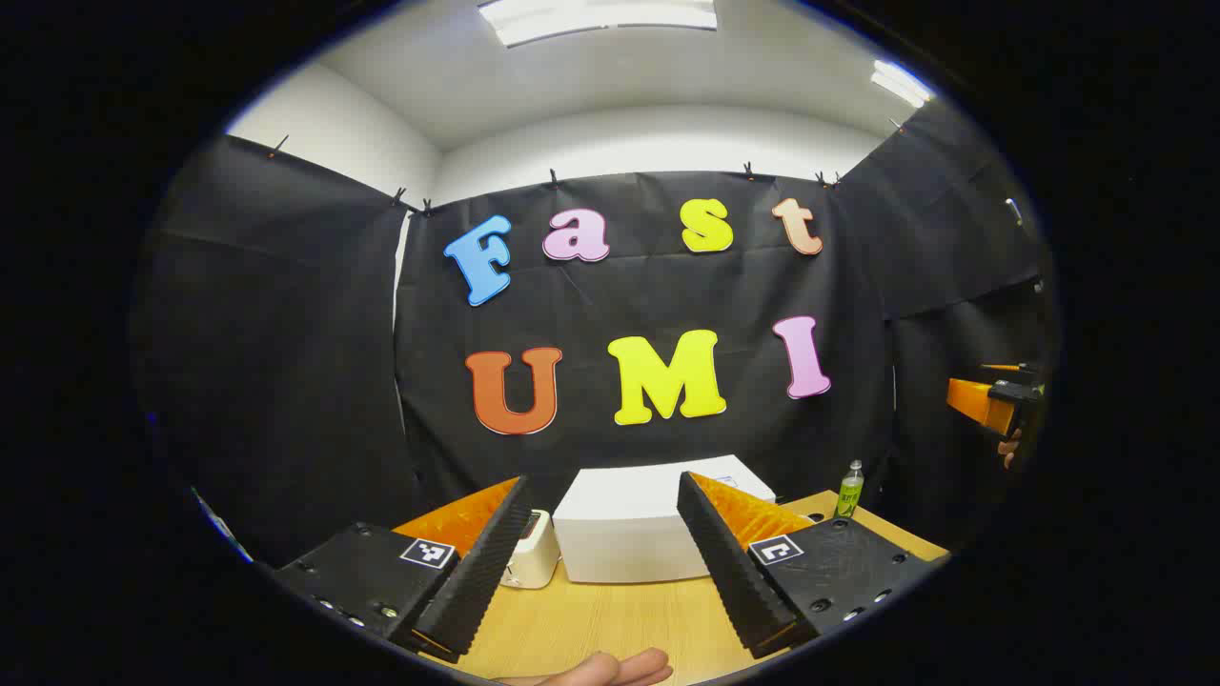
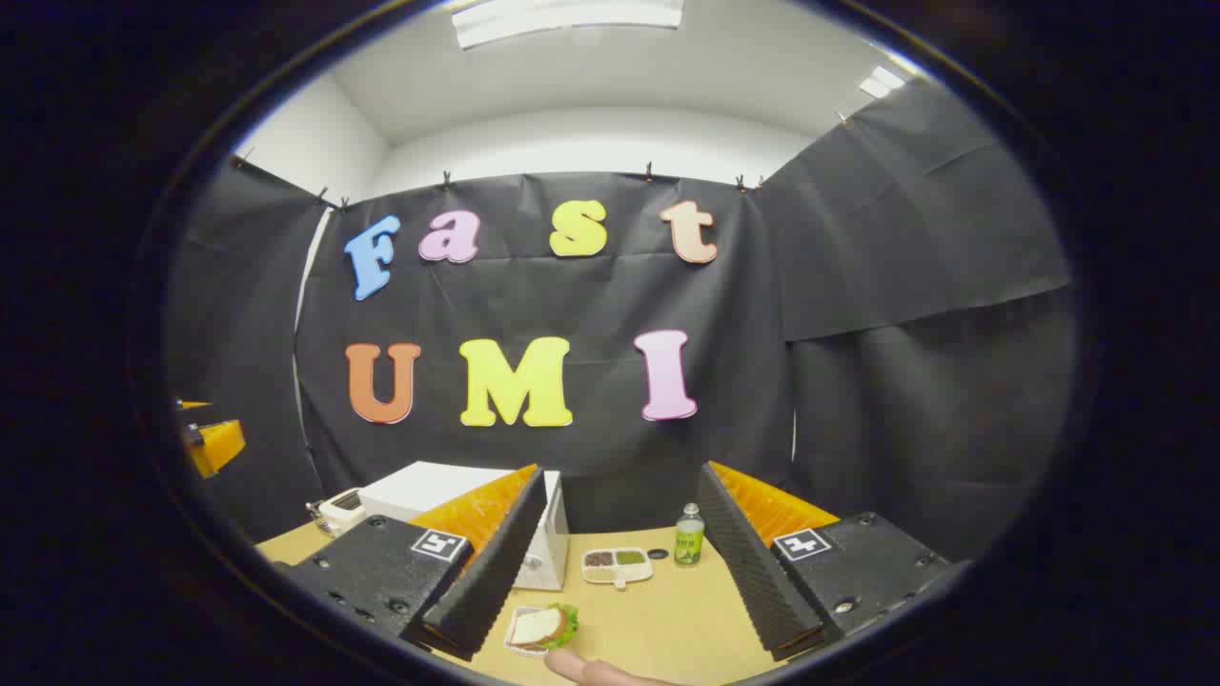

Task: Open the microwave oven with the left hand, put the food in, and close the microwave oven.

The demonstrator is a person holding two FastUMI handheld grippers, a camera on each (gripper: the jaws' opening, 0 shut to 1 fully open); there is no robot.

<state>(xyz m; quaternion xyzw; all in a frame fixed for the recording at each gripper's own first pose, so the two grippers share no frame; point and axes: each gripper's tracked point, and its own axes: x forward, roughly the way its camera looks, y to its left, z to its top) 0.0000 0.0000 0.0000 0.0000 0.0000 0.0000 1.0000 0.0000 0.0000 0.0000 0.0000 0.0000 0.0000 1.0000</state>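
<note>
**Mia:** In the left gripper view, what is closest to us?

**Ben:** A bit of a hand (image 1: 600, 670) at the very bottom, and the left gripper (image 1: 596, 562). Its two fingers stand wide apart with nothing between them. I think that is so it is ready to grab the door.

**Mia:** Where is the microwave oven (image 1: 639, 524)?

**Ben:** It is the white box on the wooden table (image 1: 591, 619), right ahead between the two fingers. The gripper is not touching it. I cannot see the door from here, so I cannot tell if it is open or shut. A small white toaster-like thing (image 1: 534, 557) sits just beside it, and a green bottle (image 1: 849, 491) stands off to the side. The other gripper (image 1: 991, 400) is held up far away.

**Mia:** Now the right gripper view. What is nearest?

**Ben:** A fingertip (image 2: 596, 672) at the bottom, and the right gripper (image 2: 620, 581). Its fingers are wide apart too and hold nothing.

**Mia:** And the food?

**Ben:** The sandwich (image 2: 541, 627) lies on a little plate on the table, low and near the gripper's fingers. I guess it waits there so it is easy to pick up. The microwave oven (image 2: 448, 495) stands behind it. A small snack tray (image 2: 617, 564) and the bottle (image 2: 689, 535) sit farther back.
</note>
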